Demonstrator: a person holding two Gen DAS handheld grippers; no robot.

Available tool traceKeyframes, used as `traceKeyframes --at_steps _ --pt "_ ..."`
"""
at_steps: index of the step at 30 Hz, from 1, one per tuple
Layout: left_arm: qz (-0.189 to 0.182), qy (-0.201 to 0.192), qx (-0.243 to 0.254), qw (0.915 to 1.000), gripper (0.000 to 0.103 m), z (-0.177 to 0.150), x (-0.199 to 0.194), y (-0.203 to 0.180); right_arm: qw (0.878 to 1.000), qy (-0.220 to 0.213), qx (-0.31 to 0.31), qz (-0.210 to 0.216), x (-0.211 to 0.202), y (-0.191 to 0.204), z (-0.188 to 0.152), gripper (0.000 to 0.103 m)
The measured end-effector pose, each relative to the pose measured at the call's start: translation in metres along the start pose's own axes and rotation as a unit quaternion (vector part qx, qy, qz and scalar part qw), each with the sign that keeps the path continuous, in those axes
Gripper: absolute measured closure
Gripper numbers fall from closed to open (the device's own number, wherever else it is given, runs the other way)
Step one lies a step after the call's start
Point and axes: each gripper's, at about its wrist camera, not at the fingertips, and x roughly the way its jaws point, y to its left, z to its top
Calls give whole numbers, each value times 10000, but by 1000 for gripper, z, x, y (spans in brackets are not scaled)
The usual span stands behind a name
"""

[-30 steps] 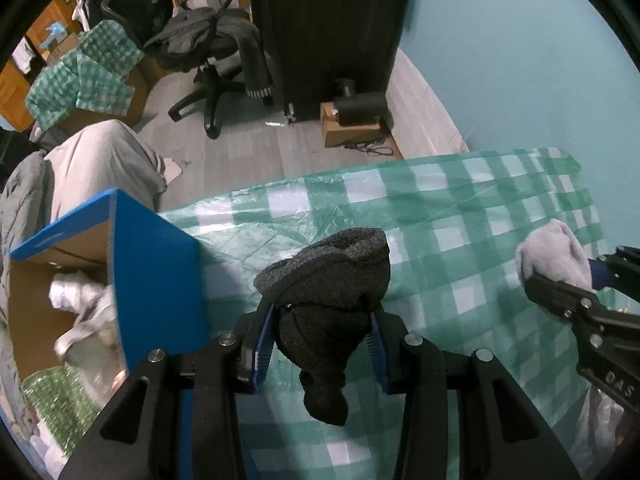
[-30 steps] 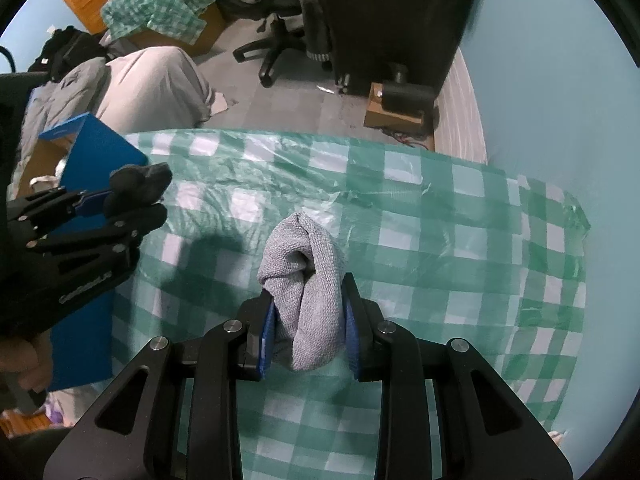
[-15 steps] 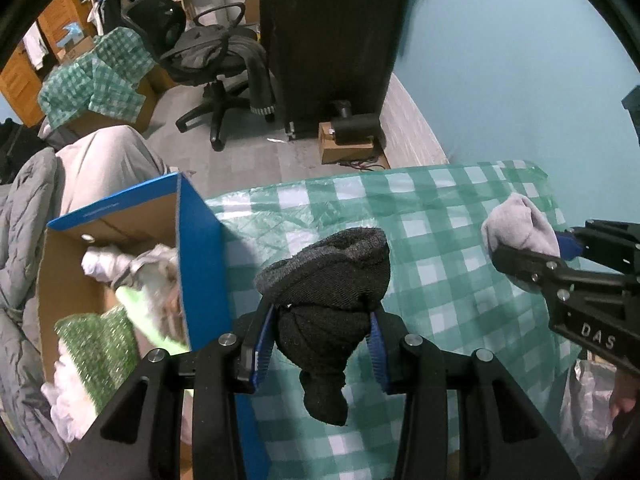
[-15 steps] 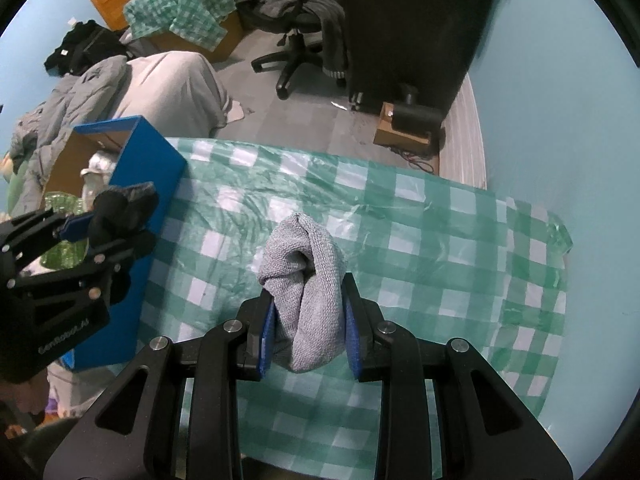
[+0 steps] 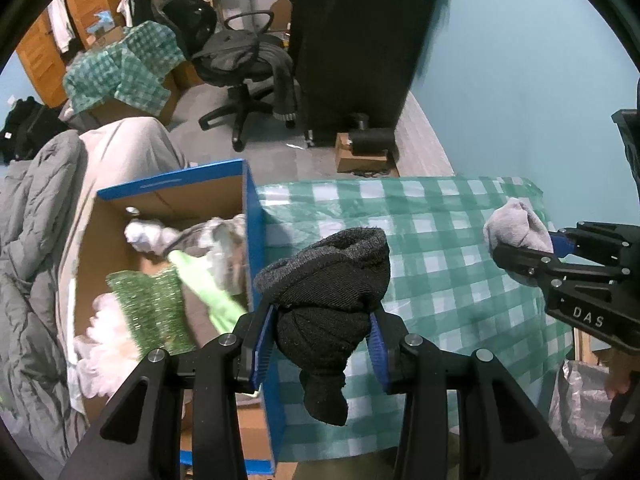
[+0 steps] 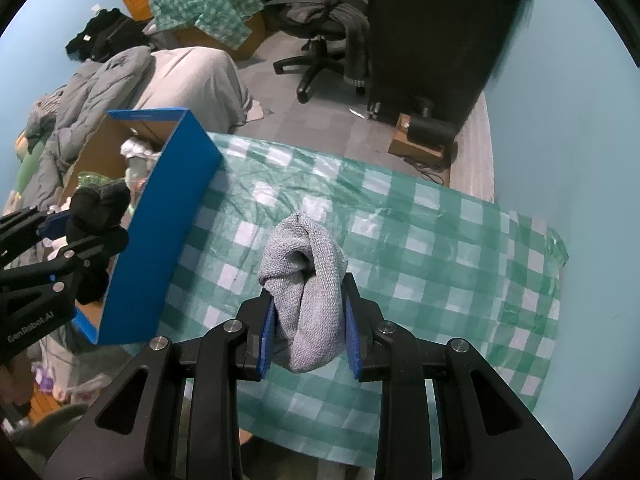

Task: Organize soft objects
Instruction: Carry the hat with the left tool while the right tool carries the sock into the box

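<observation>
My left gripper (image 5: 320, 340) is shut on a dark grey and black rolled sock (image 5: 328, 292), held in the air over the right wall of a blue cardboard box (image 5: 256, 240). The box holds white, green and grey soft things (image 5: 160, 300). My right gripper (image 6: 310, 332) is shut on a light grey rolled sock (image 6: 306, 276), held above the green checked tablecloth (image 6: 440, 264). The left gripper also shows in the right wrist view (image 6: 68, 236), beside the box (image 6: 168, 220). The right gripper and light sock show in the left wrist view (image 5: 520, 232).
The box stands at the table's left edge. Grey bedding (image 5: 32, 240) lies left of the box. An office chair (image 5: 244, 68), a tall black cabinet (image 5: 360, 40) and a small cardboard box (image 5: 360, 156) stand on the floor beyond the table. A teal wall (image 5: 520, 80) is on the right.
Both grippers have risen and drawn back with their socks. The left gripper has moved left, so the open box now lies below and left of its sock.
</observation>
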Motion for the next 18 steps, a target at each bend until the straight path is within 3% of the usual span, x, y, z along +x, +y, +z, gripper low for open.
traceKeyframes --at_steps 18 --pt "286 -84 -532 9981 62 -15 -22 60 9985 -73 -374 397 -6 64 20 76"
